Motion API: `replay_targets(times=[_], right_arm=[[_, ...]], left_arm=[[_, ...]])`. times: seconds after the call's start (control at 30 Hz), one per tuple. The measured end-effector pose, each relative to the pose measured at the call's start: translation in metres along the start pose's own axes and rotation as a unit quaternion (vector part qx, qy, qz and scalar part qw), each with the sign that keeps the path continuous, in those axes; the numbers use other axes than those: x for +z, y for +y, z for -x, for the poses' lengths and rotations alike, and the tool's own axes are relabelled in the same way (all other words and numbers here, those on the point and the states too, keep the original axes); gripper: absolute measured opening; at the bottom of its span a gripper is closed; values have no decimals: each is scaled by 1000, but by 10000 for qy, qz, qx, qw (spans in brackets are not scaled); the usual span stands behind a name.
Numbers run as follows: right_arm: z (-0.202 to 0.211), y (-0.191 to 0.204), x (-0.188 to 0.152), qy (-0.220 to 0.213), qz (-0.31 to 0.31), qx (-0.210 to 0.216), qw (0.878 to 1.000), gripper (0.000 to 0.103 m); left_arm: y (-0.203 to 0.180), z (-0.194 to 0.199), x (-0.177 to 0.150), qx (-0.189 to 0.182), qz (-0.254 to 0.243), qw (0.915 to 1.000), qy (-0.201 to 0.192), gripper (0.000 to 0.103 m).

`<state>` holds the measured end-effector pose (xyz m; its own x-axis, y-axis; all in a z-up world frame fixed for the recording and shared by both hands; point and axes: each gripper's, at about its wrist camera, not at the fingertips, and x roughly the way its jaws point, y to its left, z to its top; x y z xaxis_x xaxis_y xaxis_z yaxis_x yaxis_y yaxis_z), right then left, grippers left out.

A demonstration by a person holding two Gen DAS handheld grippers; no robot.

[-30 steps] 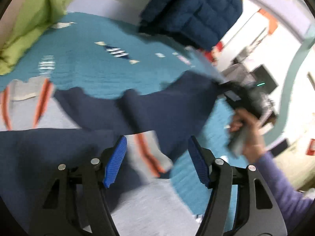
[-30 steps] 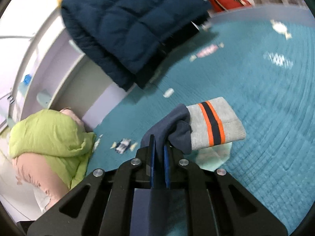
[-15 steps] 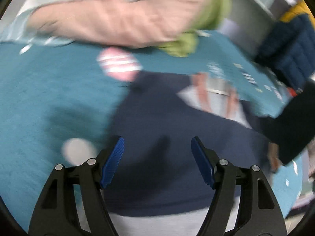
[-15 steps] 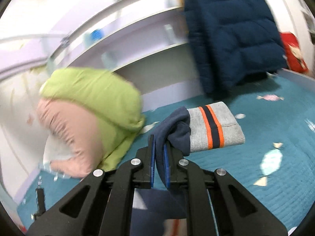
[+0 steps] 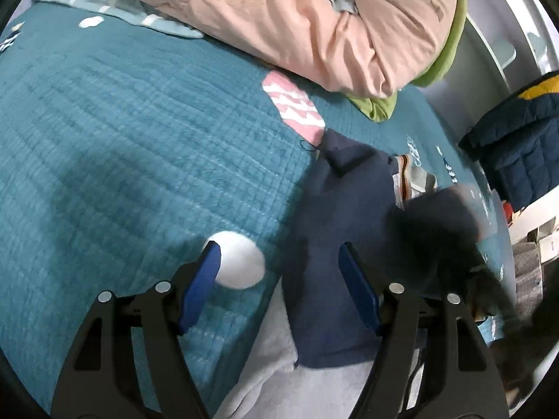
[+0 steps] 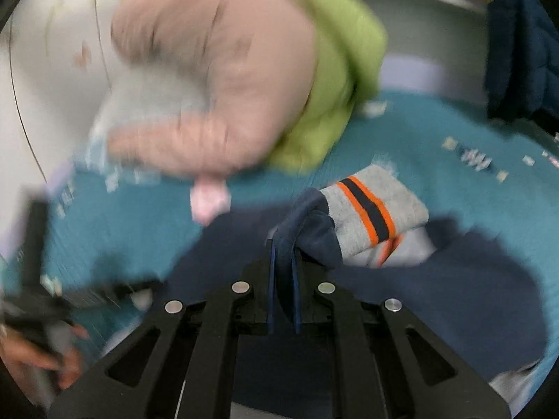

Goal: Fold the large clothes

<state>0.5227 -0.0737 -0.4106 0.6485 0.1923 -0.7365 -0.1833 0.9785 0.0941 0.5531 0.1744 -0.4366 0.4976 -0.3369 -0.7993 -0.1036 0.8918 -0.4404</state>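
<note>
Sweatshirt [image 5: 335, 230], navy with grey panels, lies spread on the teal quilted bedspread [image 5: 122, 132], and its sleeve is up in the air. Over on the right wrist view, the right gripper [image 6: 282, 262] has its blue pads pressed tight together on a bunch of the navy sleeve fabric, and the grey cuff [image 6: 374, 209] with its orange and navy stripes juts out just past the fingertips, held above the garment's body. Below it the navy cloth lies flat across the bed, with a second striped grey patch peeking out right under the lifted cuff.

Left wrist view now: the left gripper [image 5: 279, 272] has its jaws spread wide, nothing between them, hovering low over the left edge of the sweatshirt. The right blue pad sits over navy cloth; the left pad sits by a white round patch [image 5: 239, 260] printed on the bedspread. Grey fabric of the garment shows at the bottom, between the fingers' arms. A dark blurred shape at the right of this view cannot be made out.

Behind it all, a pink duvet [image 5: 297, 24] with a lime green layer [image 5: 380, 104] is heaped at the head of the bed, and a navy puffer jacket [image 5: 517, 153] hangs off to the right. A pink patterned patch [image 5: 293, 108] marks the bedspread just beyond the garment's far corner.
</note>
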Motion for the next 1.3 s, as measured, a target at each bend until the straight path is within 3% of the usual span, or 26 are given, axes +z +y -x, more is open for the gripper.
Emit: replay_targets(times=[0.03, 0.07, 0.1, 0.17, 0.23, 0.33, 0.5, 0.63, 0.7, 0.73, 0.77, 0.9, 1.0, 1.07, 1.2, 1.3], right_arm=[[-14, 12, -9, 219, 237, -232, 9992, 14], [-24, 21, -17, 398, 454, -347, 9976, 25], [-25, 25, -23, 413, 539, -340, 9971, 30], [-17, 28, -30, 351, 583, -253, 9974, 49], [-3, 21, -29, 263, 331, -85, 9991, 57], [26, -6, -24, 115, -292, 224, 9993, 65], [88, -89, -35, -387, -1376, 535, 9883, 65], [84, -179, -41, -128, -2408, 667, 9682, 26], [70, -220, -54, 327, -2673, 333, 9625, 15], [59, -241, -68, 601, -2962, 354, 9526, 4], [52, -254, -80, 788, -3080, 265, 9477, 0], [58, -277, -102, 513, -3481, 682, 9335, 0], [58, -267, -102, 457, -3206, 587, 9443, 0], [58, -269, -102, 471, -3230, 633, 9431, 0], [57, -281, -101, 561, -3273, 793, 9399, 0], [55, -284, -102, 591, -3349, 909, 9360, 0]], left_arm=[[-3, 4, -4, -29, 0, 10000, 8, 72], [-9, 6, -8, -31, 15, 10000, 15, 73], [-8, 8, -8, -34, 21, 10000, 20, 73], [-9, 18, -11, -124, 5, 9999, -45, 75], [-11, 30, -12, -201, -12, 9997, -143, 76], [-22, 45, -12, -250, -69, 9993, -270, 77], [-66, 50, -13, -345, -587, 9972, -302, 79], [-111, 36, -18, -503, -898, 9945, -185, 80], [-132, 24, -21, -547, -1042, 9930, -85, 80], [-147, 18, -24, -590, -1119, 9920, -22, 80], [-156, 13, -27, -606, -1179, 9912, 18, 80], [-216, -10, -44, -613, -1750, 9824, 227, 80], [-264, -22, -56, -663, -2174, 9737, 187, 80], [-294, -33, -64, -532, -2539, 9657, 140, 80], [-321, -88, -67, 569, -3053, 9502, 255, 80], [-313, -127, -66, 1153, -3211, 9370, 752, 79]])
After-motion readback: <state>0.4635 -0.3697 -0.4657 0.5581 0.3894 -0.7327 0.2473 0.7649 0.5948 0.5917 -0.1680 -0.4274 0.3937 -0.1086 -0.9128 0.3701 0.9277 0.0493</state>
